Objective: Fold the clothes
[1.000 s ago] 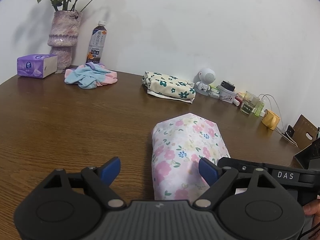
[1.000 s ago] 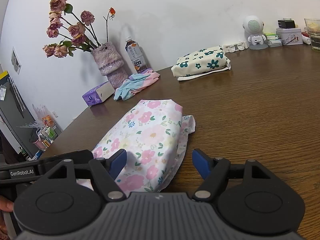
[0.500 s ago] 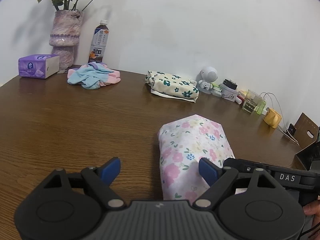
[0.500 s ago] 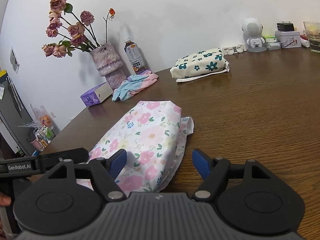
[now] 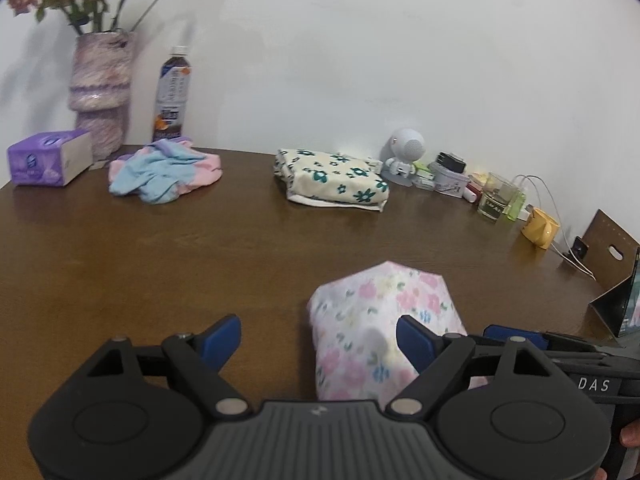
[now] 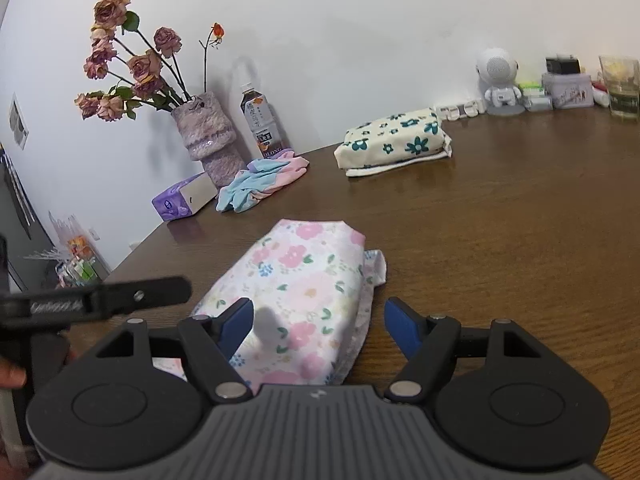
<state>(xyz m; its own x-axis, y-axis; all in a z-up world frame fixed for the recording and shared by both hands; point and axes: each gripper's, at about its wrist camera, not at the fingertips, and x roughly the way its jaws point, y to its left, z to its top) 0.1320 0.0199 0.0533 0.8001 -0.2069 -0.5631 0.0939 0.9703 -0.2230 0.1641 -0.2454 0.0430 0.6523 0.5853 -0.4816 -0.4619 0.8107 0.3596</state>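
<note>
A folded pink floral garment lies on the brown table close in front of both grippers. My left gripper hovers at its left end, jaws closing a little but still wide. Only the cloth's left edge shows between the fingers and no pad presses it. My right gripper is open over the same garment; the cloth lies between and under its fingers, ungripped. A folded cream garment with green flowers sits further back. A crumpled blue-and-pink garment lies at the back left.
Along the wall stand a vase of dried roses, a drink bottle, a purple tissue box, a white toy robot, a glass and small items. A brown box stands at the right edge.
The left view has pulled back and risen, so the pink garment sits lower and further right and the back wall items show more. The right view has barely shifted.
</note>
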